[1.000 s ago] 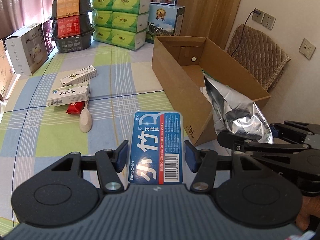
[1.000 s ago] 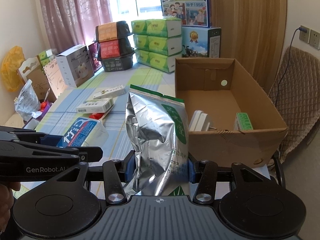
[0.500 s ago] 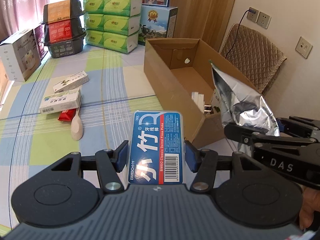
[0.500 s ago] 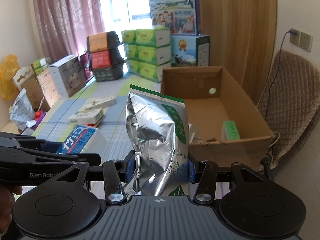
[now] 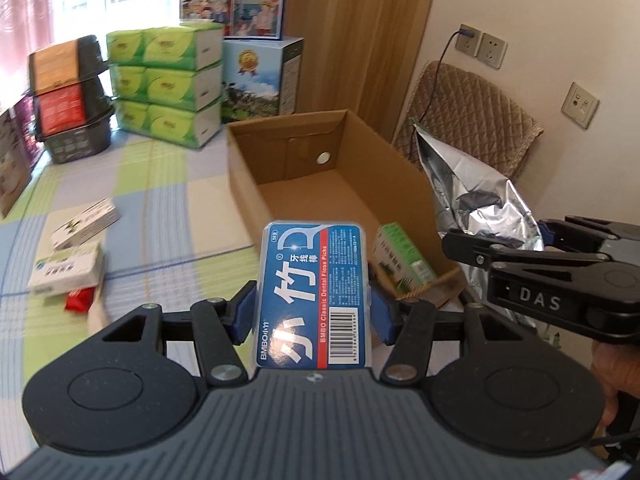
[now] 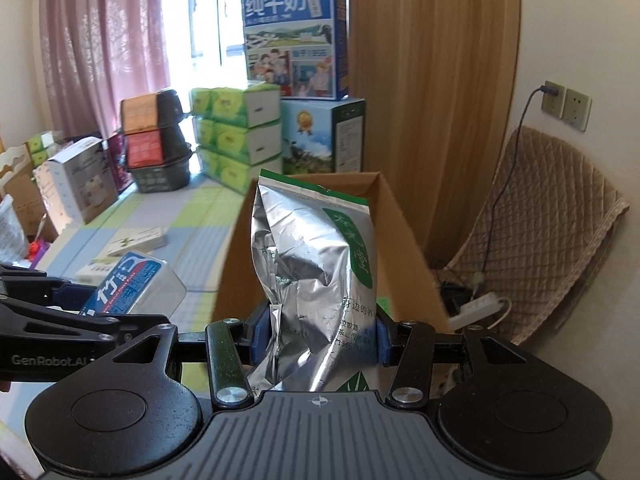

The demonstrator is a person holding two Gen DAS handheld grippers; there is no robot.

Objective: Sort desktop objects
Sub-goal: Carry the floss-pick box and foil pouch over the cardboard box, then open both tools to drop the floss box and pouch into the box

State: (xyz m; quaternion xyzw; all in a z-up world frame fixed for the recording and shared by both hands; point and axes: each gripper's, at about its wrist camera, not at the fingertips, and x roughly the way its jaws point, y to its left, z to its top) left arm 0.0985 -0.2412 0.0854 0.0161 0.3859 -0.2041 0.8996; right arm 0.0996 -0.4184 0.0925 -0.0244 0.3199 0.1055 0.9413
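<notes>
My left gripper [image 5: 314, 314] is shut on a blue floss pick box [image 5: 314, 296], held up in front of the near end of the open cardboard box [image 5: 244, 184]. A green carton [image 5: 402, 258] lies inside that box. My right gripper [image 6: 318, 336] is shut on a silver foil bag [image 6: 312, 272] with green print, upright before the cardboard box [image 6: 232, 276]. In the left wrist view the foil bag [image 5: 472, 200] hangs at the right, clamped in the other gripper. The floss box [image 6: 128, 282] shows at lower left in the right wrist view.
On the checked tablecloth [image 5: 168, 200] lie two small medicine boxes [image 5: 86, 226] and a red packet [image 5: 80, 300]. Green tissue packs [image 5: 172, 88], black baskets [image 5: 68, 100] and milk cartons [image 5: 260, 76] line the back. A quilted chair [image 6: 552, 240] stands right of the box.
Both grippers have risen and swung right towards the cardboard box, still holding their items. The box interior and green carton now sit straight ahead of the left gripper.
</notes>
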